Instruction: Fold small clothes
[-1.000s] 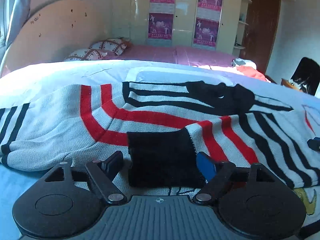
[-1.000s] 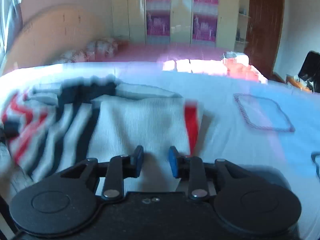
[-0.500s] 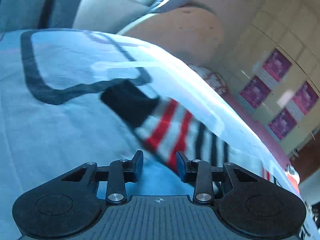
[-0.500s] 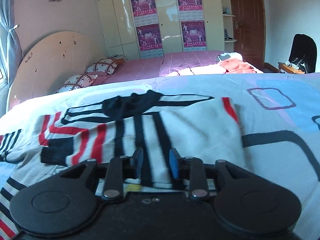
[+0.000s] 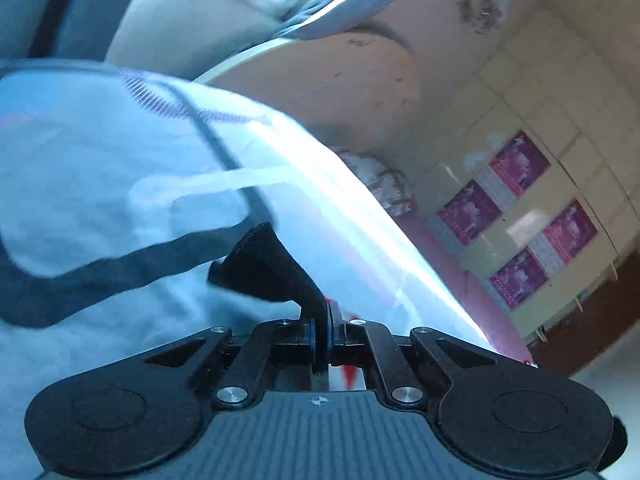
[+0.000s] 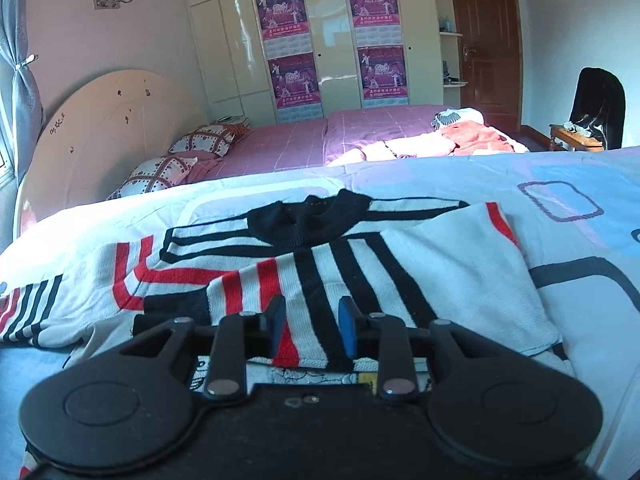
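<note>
Since a second ago the left gripper (image 5: 322, 330) has swung away from the sweater's folded front and rolled hard, so its view now sits tilted, with the bedspread (image 5: 100, 168) filling the left and the wardrobe posters (image 5: 520, 216) slanting at right. Its jaws, wide apart a second ago, have just been closing and are now clamped on the black cuff (image 5: 268, 268) of a sleeve; the dark knit fans out ahead of the pads, and a scrap of red shows just behind them. The right gripper (image 6: 312, 326) has drifted less: the blurred white panel once before it has given way to a sharp view of the striped sweater (image 6: 320, 264). That sweater lies flat on the pale blue bedspread (image 6: 580, 248), black collar (image 6: 308, 220) toward the far side, its right part folded inward as a white panel with a red edge, a red and black striped sleeve laid across the front. The right jaws stand partly apart, holding nothing, poised over the near hem. Beyond: a second bed with a pink cover (image 6: 320, 136), two patterned pillows (image 6: 180, 156), a curved headboard (image 6: 100, 132), a brown door (image 6: 484, 40).
</note>
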The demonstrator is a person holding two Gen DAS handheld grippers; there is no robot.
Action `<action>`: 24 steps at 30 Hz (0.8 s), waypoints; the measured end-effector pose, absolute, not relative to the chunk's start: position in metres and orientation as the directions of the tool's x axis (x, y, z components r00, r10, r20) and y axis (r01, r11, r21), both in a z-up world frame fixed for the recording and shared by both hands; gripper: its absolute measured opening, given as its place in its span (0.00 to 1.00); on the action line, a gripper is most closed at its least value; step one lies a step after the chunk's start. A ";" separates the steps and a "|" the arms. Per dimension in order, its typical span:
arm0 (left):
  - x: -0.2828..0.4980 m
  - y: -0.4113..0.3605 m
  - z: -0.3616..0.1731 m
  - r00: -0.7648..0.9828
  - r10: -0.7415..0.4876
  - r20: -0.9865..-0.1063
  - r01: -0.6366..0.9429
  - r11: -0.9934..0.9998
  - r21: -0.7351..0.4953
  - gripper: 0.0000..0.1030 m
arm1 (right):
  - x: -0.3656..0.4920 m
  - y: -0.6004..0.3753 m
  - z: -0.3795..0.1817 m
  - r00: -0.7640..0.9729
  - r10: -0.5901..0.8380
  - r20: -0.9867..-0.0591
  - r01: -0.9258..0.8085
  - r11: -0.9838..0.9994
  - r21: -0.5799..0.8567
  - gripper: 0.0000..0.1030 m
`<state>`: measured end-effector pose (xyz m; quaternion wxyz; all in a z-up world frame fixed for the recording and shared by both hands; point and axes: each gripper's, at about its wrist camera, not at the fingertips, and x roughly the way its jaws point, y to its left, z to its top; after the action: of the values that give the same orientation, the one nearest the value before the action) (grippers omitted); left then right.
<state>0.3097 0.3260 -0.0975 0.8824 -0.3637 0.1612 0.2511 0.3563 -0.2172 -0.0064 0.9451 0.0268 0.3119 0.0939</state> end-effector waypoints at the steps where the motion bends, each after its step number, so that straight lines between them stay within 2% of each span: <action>1: 0.318 0.309 -0.083 0.841 0.319 -0.438 -0.527 0.668 -0.525 0.04 | 0.355 -0.219 -0.005 0.792 0.189 -0.580 -0.154 0.982 0.109 0.28; 4: 0.356 0.239 -0.048 0.888 0.263 -0.377 -0.401 0.844 -0.356 0.04 | 0.355 -0.223 -0.003 0.799 0.175 -0.575 -0.135 0.985 0.111 0.29; 7: 0.398 0.162 -0.040 0.909 0.153 -0.389 -0.256 0.940 -0.226 0.04 | 0.352 -0.230 -0.002 0.801 0.165 -0.575 -0.120 0.986 0.116 0.29; 10: 0.435 0.090 -0.057 0.887 0.044 -0.460 -0.145 0.972 -0.186 0.04 | 0.349 -0.239 0.002 0.805 0.153 -0.573 -0.102 0.988 0.120 0.28; 12: 0.466 0.040 -0.080 0.813 -0.050 -0.581 -0.047 0.988 -0.150 0.06 | 0.350 -0.247 0.002 0.803 0.144 -0.578 -0.079 0.988 0.137 0.29; 13: 0.475 0.017 -0.091 0.762 -0.077 -0.643 -0.006 0.992 -0.127 0.14 | 0.351 -0.253 0.002 0.796 0.144 -0.587 -0.064 0.986 0.155 0.32; 14: 0.474 0.004 -0.096 0.753 -0.079 -0.654 0.011 0.994 -0.108 0.22 | 0.352 -0.257 0.002 0.790 0.150 -0.595 -0.056 0.983 0.174 0.37; 15: 0.462 -0.006 -0.093 0.778 -0.080 -0.623 0.033 0.996 -0.086 0.29 | 0.354 -0.260 0.002 0.785 0.159 -0.599 -0.052 0.980 0.192 0.40; 16: 0.449 -0.008 -0.088 0.804 -0.086 -0.588 0.048 0.996 -0.080 0.48 | 0.354 -0.261 0.003 0.785 0.170 -0.595 -0.057 0.977 0.204 0.48; 17: 0.433 -0.005 -0.081 0.828 -0.075 -0.556 0.033 0.996 -0.084 0.58 | 0.354 -0.260 0.004 0.788 0.186 -0.586 -0.069 0.974 0.216 0.56; 20: 0.377 0.032 -0.064 0.873 -0.042 -0.486 -0.031 0.990 -0.140 0.57 | 0.361 -0.252 0.000 0.769 0.297 -0.567 -0.123 0.938 0.324 0.57; 24: 0.338 0.085 -0.072 0.876 0.108 -0.471 -0.186 0.975 -0.123 0.57 | 0.390 -0.223 -0.026 0.683 0.501 -0.532 -0.145 0.806 0.573 0.55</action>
<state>0.3380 0.0853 -0.0719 0.9649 -0.0827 0.2376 0.0761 0.3901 -0.2234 -0.0261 0.8821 0.2517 0.3537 0.1829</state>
